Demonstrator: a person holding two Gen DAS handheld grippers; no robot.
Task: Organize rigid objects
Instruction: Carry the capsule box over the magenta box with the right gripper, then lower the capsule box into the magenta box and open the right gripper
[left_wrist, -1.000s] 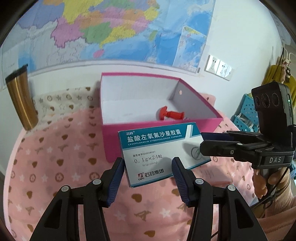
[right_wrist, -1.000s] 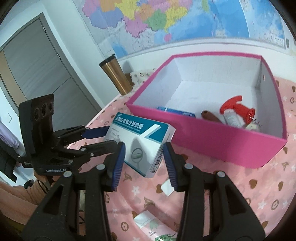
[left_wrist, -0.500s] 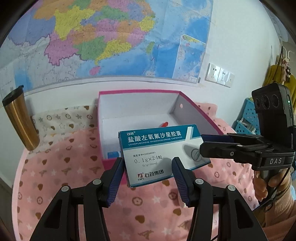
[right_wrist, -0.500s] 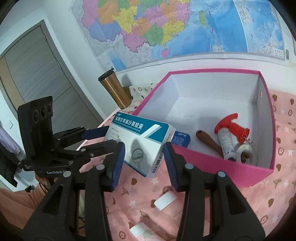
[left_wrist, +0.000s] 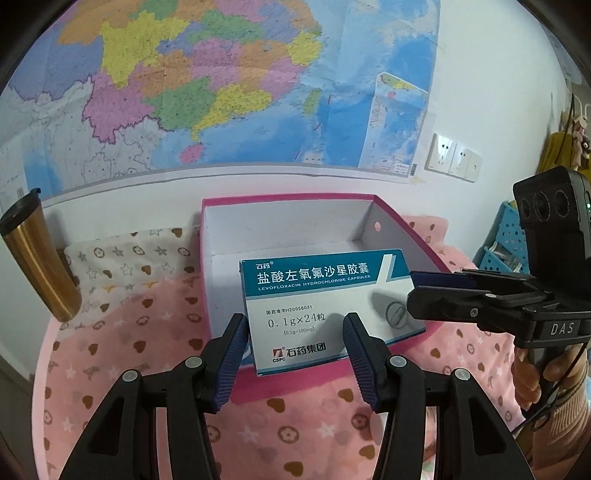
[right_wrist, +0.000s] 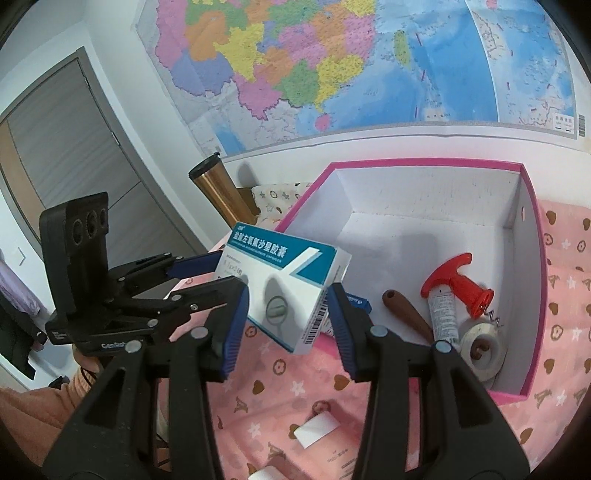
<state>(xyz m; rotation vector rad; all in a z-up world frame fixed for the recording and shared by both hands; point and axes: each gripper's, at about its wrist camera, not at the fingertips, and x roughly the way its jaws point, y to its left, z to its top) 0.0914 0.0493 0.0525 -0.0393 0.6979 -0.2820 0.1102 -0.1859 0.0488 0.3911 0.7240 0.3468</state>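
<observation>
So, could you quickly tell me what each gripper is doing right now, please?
Left gripper: closed on one end of the medicine box.
Right gripper: closed on the box's other end.

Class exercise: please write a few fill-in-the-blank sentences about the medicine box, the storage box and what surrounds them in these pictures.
1. Both grippers hold the medicine box above the ____ storage box.
2. The corkscrew in the storage box has a ____ handle.
3. A gold tumbler stands against the wall below a large ____.

Missing words: pink; red; map

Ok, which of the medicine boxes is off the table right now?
The white-and-teal capsule box, held up between both grippers. The small blue box lies inside the pink bin.
</observation>
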